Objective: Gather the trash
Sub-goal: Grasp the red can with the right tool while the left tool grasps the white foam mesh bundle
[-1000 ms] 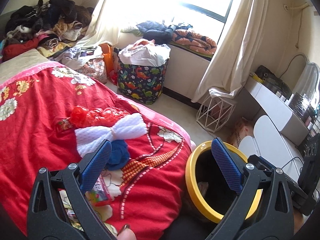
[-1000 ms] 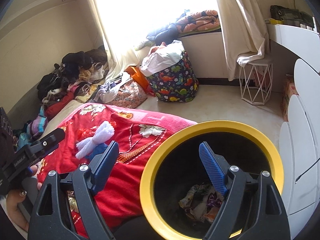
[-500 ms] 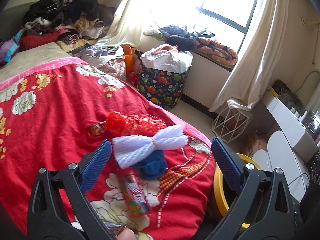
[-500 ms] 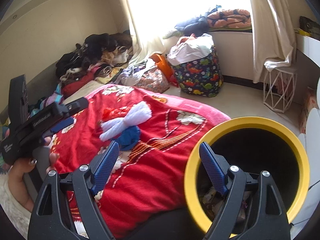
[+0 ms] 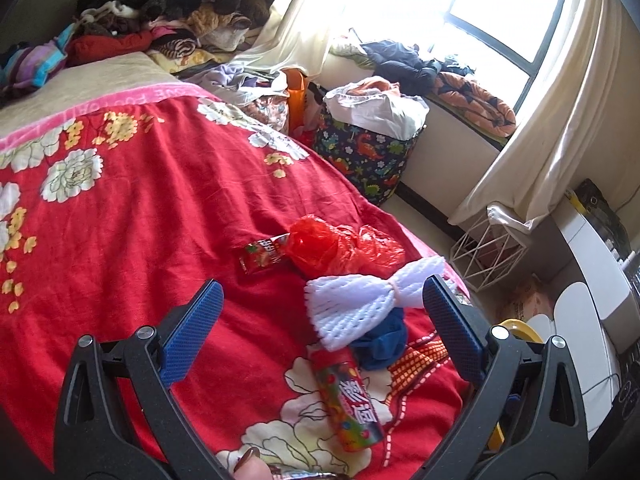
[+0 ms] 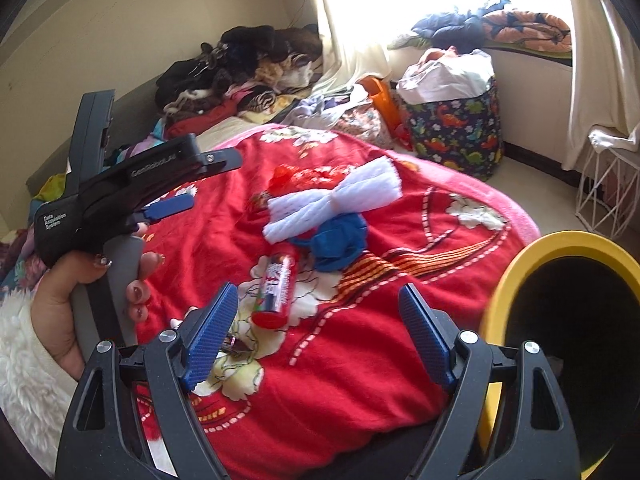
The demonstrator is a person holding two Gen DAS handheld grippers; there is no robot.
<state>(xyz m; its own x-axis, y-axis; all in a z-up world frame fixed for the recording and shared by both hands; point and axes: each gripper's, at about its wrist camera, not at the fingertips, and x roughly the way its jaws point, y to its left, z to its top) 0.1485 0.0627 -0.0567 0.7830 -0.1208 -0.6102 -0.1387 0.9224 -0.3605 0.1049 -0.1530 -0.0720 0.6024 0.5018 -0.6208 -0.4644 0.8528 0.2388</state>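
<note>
Trash lies on the red flowered bedspread point(image 5: 140, 208): a white foam net point(image 5: 368, 308) point(image 6: 332, 200), a blue crumpled piece point(image 5: 380, 344) point(image 6: 340, 240), a red plastic bag point(image 5: 340, 244) point(image 6: 308, 174), a colourful candy tube point(image 5: 348, 396) point(image 6: 278, 288) and a small red wrapper point(image 5: 262, 256). My left gripper point(image 5: 320, 336) is open and empty just above the tube and foam net; it also shows in the right wrist view point(image 6: 172, 204). My right gripper point(image 6: 316, 336) is open and empty near the bed's edge. The yellow-rimmed black bin point(image 6: 560, 248) point(image 5: 516, 326) stands beside the bed at right.
A dinosaur-print laundry basket point(image 5: 364, 152) point(image 6: 456, 128) stands by the window. A clothes pile point(image 5: 160, 12) fills the bed's far end. A white wire stool point(image 5: 488, 256) and a white desk point(image 5: 592, 264) stand at right.
Both grippers have swung left, away from the bin and over the bed. The trash pieces now sit nearer and more central in both views. Both stay open.
</note>
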